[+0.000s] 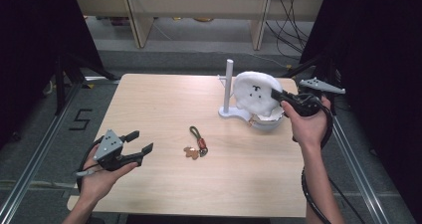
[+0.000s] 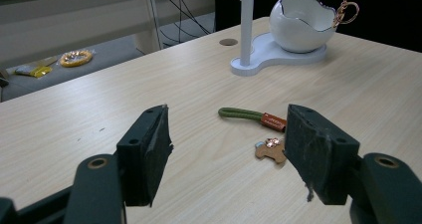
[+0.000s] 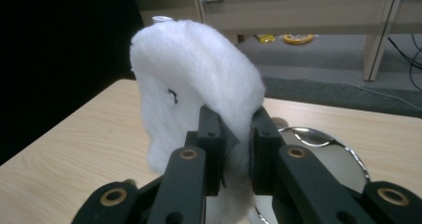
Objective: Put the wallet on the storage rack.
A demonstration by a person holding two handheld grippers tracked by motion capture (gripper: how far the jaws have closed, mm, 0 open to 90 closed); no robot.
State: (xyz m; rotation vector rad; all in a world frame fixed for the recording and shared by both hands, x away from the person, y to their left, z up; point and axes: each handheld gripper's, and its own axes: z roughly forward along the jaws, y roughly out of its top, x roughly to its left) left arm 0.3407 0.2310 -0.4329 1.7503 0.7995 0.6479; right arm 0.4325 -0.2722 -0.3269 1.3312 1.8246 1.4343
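Observation:
A white plush keychain toy (image 1: pixel 254 92) with a small black face hangs above the white egg-shaped bowl (image 1: pixel 266 122), and my right gripper (image 1: pixel 275 95) is shut on its edge. In the right gripper view the black jaws pinch the fluffy white plush (image 3: pixel 199 79) over the bowl's shiny rim (image 3: pixel 348 157). A gold chain and ring (image 2: pixel 347 7) dangle beside the bowl (image 2: pixel 301 27). A green strap keychain (image 1: pixel 197 140) with a brown charm (image 2: pixel 271 151) lies mid-table. My left gripper (image 1: pixel 140 149) is open near the front left, its jaws pointing at that keychain.
The bowl sits on a white stand base (image 1: pixel 234 113) with an upright post (image 1: pixel 228 82). The wooden table (image 1: pixel 164 189) has a round hole (image 2: pixel 228 42) near the stand. Shelving legs and cables lie on the floor beyond the far edge.

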